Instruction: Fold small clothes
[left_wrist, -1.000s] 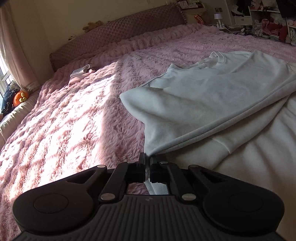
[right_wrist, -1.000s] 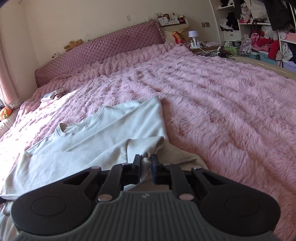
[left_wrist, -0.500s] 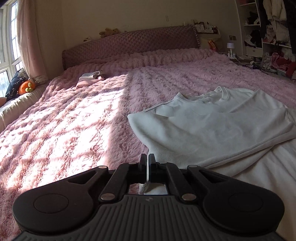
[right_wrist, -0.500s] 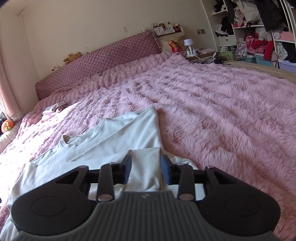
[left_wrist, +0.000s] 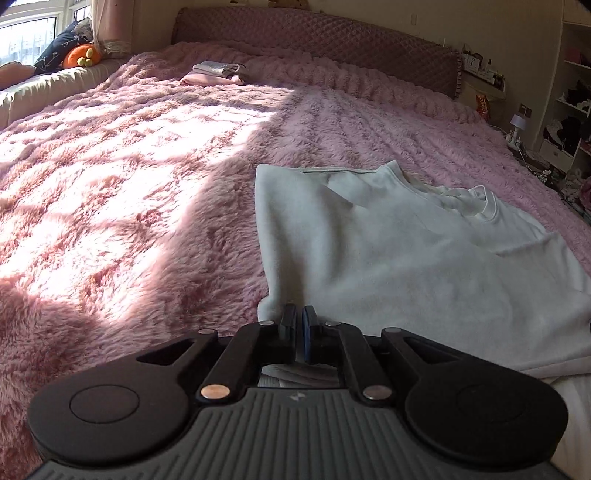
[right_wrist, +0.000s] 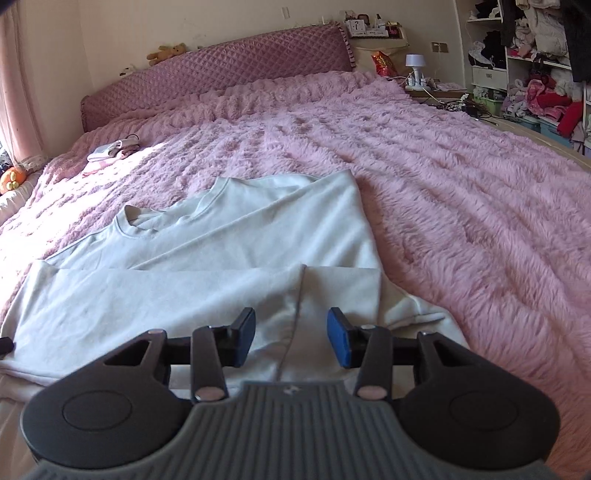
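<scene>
Pink furry bedspread (right_wrist: 461, 177) bears white sweatshirt (right_wrist: 229, 266); left tongs (left_wrist: 299, 319) closed, empty; right tongs (right_wrist: 291, 334) just opening, empty.

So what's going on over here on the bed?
A person is folding a white long-sleeved cotton top on the fluffy pink bedspread, with handheld tongs in each hand. The left tongs are nearly shut at the top's edge; whether they pinch cloth is unclear. The right tongs have just been opening and stand open over a folded-in part, gripping nothing. A small pile of already folded clothes sits near the quilted purple headboard.
</scene>
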